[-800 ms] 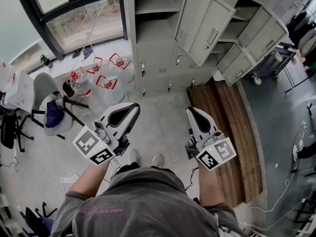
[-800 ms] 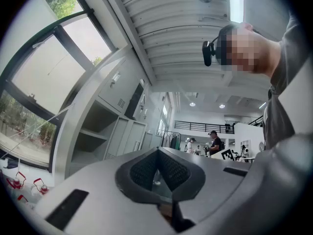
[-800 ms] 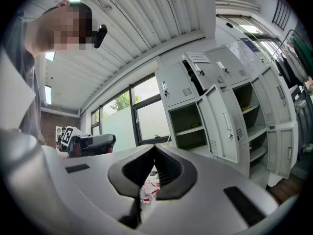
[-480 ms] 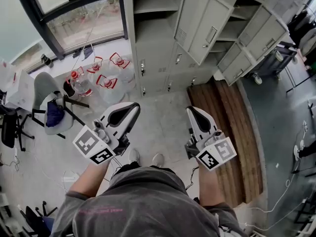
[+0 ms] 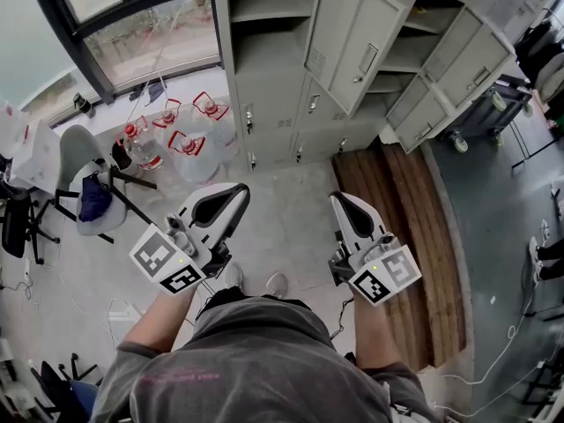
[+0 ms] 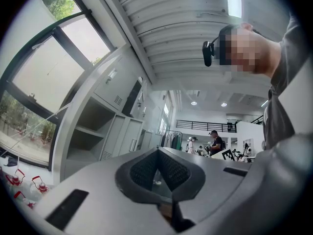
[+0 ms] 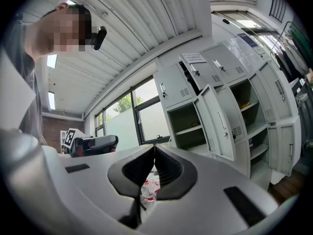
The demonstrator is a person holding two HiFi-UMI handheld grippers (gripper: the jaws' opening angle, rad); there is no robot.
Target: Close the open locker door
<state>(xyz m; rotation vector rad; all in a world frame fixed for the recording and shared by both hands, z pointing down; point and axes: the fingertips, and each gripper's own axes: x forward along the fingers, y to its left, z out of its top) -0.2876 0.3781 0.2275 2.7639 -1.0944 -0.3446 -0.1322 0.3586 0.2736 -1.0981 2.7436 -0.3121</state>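
Observation:
A bank of grey lockers (image 5: 264,77) stands ahead of me, past the floor. One tall door (image 5: 357,42) stands swung out, with open shelves (image 5: 269,11) to its left. In the right gripper view the same open door (image 7: 215,124) hangs beside its empty compartment (image 7: 188,126). My left gripper (image 5: 236,192) is held low in front of my body, shut and empty, well short of the lockers. My right gripper (image 5: 339,199) is beside it, also shut with nothing between its fingers. The jaws meet at the tip in both gripper views, left (image 6: 157,152) and right (image 7: 154,147).
Several water jugs (image 5: 181,139) sit on the floor left of the lockers, under the window (image 5: 132,25). A grey chair (image 5: 84,183) stands further left. Wooden planks (image 5: 405,218) lie on the floor at the right. More open lockers (image 5: 458,60) and a wheeled cart (image 5: 493,104) are at the upper right.
The lockers have shifted slightly left and a little nearer in the head view. Both grippers keep their places in front of my body and stay shut.

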